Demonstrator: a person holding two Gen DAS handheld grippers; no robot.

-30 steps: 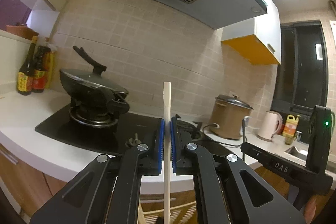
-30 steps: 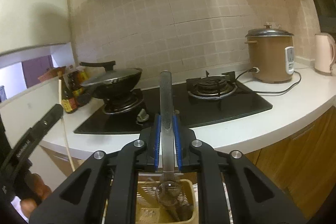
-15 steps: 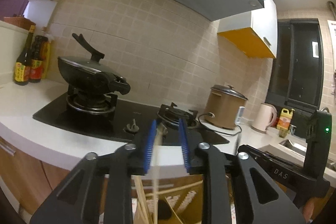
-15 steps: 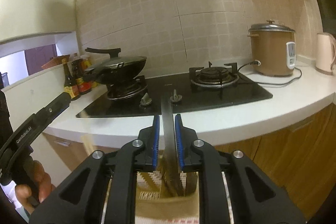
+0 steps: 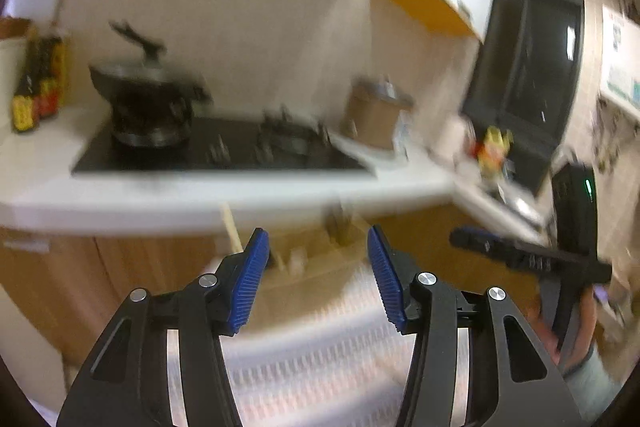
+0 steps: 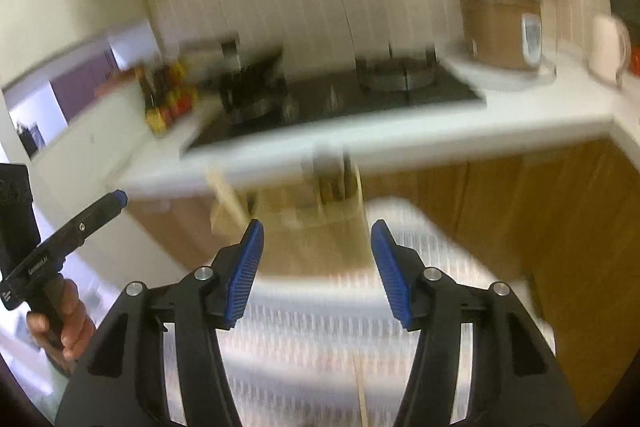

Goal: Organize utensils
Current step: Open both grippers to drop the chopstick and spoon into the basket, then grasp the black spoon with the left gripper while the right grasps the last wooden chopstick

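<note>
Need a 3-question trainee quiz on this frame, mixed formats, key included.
1. True or false: the left gripper holds a utensil.
2. The right gripper is: A) open and empty, B) shut on a spoon, C) out of view.
3. Fill in: the rice cooker stands on the ____, right of the stove.

Key: 1 false; 2 A; 3 counter.

Open air between both gaping hand-held grippers; ahead, the counter edge (image 6: 400, 143) overhangs the utensil holder (image 6: 320, 203)
</note>
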